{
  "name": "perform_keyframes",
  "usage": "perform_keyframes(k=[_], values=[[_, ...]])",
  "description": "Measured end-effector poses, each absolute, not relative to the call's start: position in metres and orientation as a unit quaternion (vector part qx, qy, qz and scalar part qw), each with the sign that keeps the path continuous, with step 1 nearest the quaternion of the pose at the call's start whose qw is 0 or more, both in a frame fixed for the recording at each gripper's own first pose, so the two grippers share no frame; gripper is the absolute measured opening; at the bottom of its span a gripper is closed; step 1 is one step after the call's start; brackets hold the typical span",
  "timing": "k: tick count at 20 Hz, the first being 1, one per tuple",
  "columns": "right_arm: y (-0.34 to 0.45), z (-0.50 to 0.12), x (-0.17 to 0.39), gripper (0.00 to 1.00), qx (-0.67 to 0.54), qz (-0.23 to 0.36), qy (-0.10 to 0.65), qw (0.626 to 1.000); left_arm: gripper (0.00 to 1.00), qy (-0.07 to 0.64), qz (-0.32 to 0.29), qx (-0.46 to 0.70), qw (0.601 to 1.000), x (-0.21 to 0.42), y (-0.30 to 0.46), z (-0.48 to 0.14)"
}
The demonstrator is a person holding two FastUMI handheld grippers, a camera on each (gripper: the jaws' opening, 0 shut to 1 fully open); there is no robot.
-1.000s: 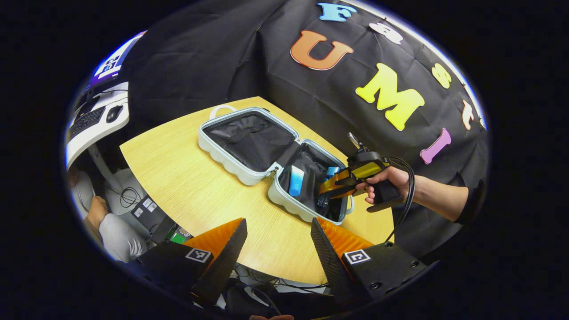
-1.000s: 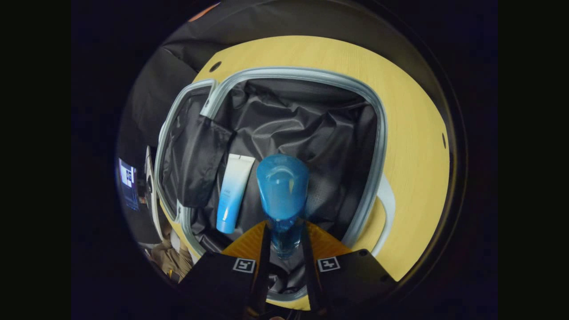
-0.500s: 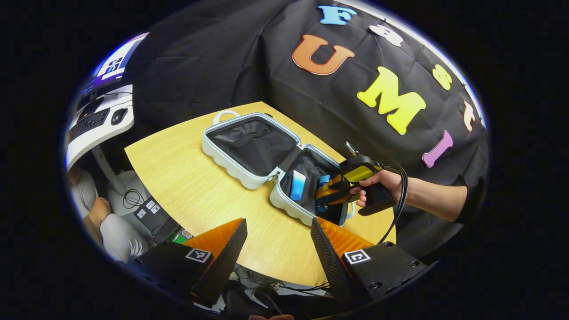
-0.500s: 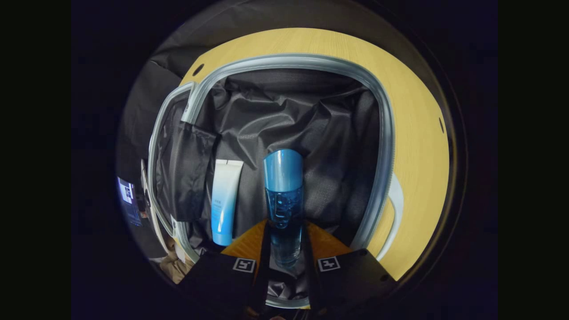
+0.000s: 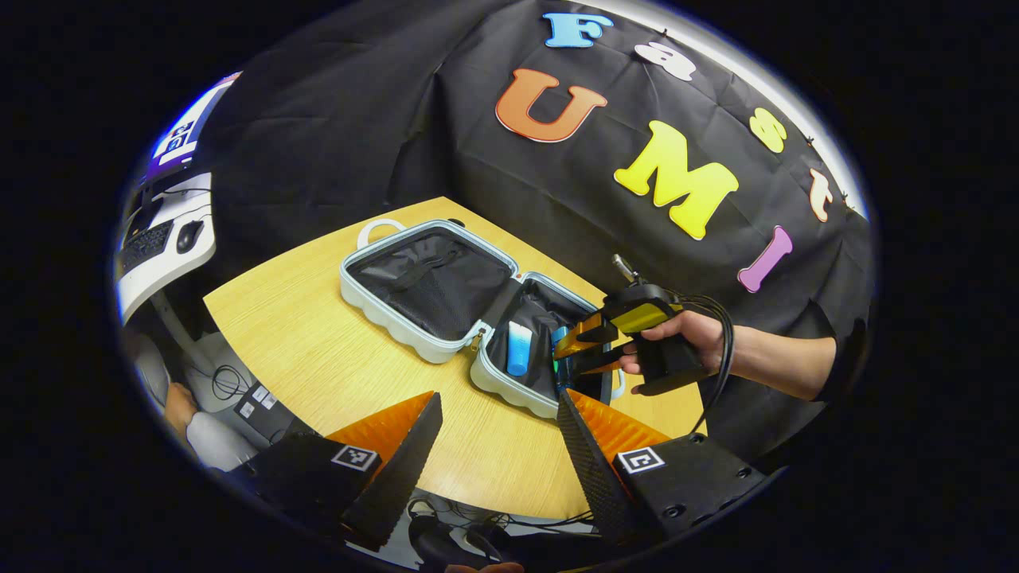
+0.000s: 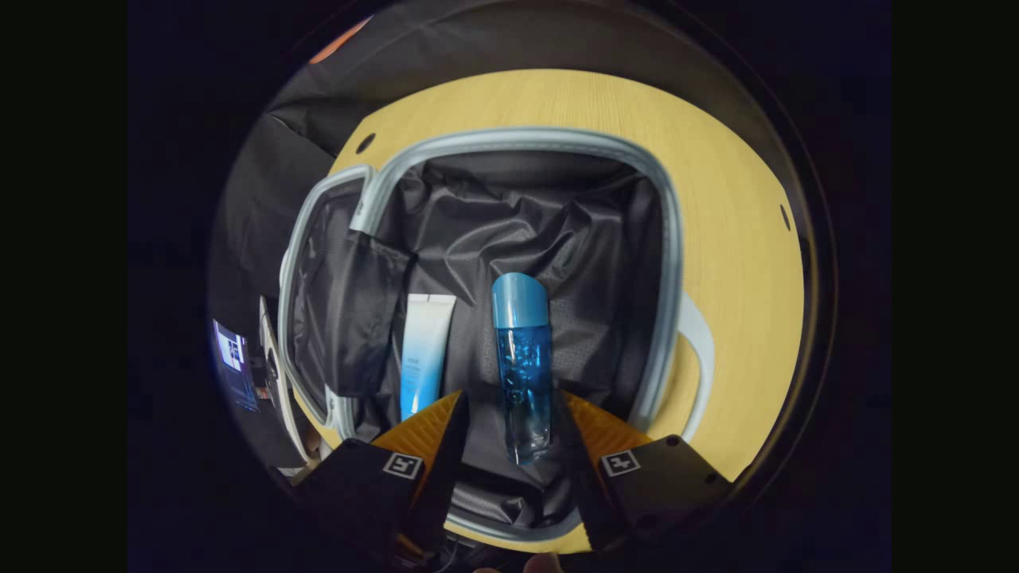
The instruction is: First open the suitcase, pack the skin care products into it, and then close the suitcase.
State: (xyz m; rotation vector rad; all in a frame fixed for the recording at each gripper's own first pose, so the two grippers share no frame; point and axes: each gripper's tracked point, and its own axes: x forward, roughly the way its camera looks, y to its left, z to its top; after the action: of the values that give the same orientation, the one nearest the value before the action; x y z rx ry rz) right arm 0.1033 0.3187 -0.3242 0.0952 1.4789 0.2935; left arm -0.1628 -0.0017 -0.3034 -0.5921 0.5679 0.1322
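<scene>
The pale suitcase point(image 5: 414, 338) lies open flat on the wooden table point(image 5: 318, 358), black lining showing in both halves. In its right half lie a white-and-blue tube point(image 5: 518, 350) point(image 6: 423, 356) and a clear blue bottle point(image 6: 521, 362) with a blue cap, side by side on the lining. My right gripper point(image 6: 509, 410) hovers just over the bottle's base, open, its fingers apart on either side of the bottle. In the left gripper view a hand holds that gripper point(image 5: 585, 350) over the case's right half. My left gripper point(image 5: 497, 418) is open and empty above the table's near edge.
A white carry handle point(image 6: 700, 362) sticks out from the case rim point(image 6: 669, 263) toward the table edge. A desk with keyboard and mouse point(image 5: 163, 235) stands at far left, and a seated person point(image 5: 187, 406) is beside the table. Cables point(image 5: 231, 378) lie on the floor.
My right gripper lowered the blue bottle onto the lining beside the tube, opened its fingers and let go of it. The left gripper barely shifted.
</scene>
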Motion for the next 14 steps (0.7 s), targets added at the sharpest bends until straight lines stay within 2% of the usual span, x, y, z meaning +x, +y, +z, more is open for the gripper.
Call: perform_keyframes(k=[1, 3, 4, 6, 7, 8, 9, 10, 14], values=[[0.316, -0.314, 0.102, 0.67, 0.059, 0.134, 0.664, 0.733, 0.94, 0.280, 0.059, -0.289, 0.914, -0.157, 0.008, -0.309], [0.305, -0.292, 0.097, 0.66, 0.094, 0.134, 0.650, 0.742, 0.94, 0.280, 0.044, -0.292, 0.913, -0.141, 0.030, -0.316], [0.300, -0.279, 0.092, 0.70, 0.113, 0.137, 0.642, 0.746, 0.94, 0.279, 0.039, -0.291, 0.914, -0.130, 0.044, -0.321], [0.282, -0.253, 0.077, 0.70, 0.139, 0.153, 0.624, 0.754, 0.94, 0.283, 0.032, -0.280, 0.917, -0.107, 0.076, -0.336], [0.274, -0.241, 0.068, 0.65, 0.146, 0.166, 0.615, 0.757, 0.94, 0.286, 0.030, -0.273, 0.918, -0.096, 0.095, -0.344], [0.264, -0.230, 0.061, 0.70, 0.150, 0.182, 0.602, 0.762, 0.94, 0.291, 0.028, -0.268, 0.918, -0.084, 0.115, -0.353], [0.252, -0.221, 0.055, 0.65, 0.144, 0.194, 0.591, 0.769, 0.94, 0.297, 0.022, -0.270, 0.916, -0.073, 0.132, -0.359], [0.239, -0.211, 0.049, 0.70, 0.137, 0.206, 0.577, 0.778, 0.94, 0.300, 0.019, -0.276, 0.913, -0.061, 0.153, -0.363], [0.202, -0.172, 0.038, 0.70, 0.117, 0.223, 0.526, 0.812, 0.94, 0.292, 0.032, -0.265, 0.919, -0.001, 0.245, -0.372]])
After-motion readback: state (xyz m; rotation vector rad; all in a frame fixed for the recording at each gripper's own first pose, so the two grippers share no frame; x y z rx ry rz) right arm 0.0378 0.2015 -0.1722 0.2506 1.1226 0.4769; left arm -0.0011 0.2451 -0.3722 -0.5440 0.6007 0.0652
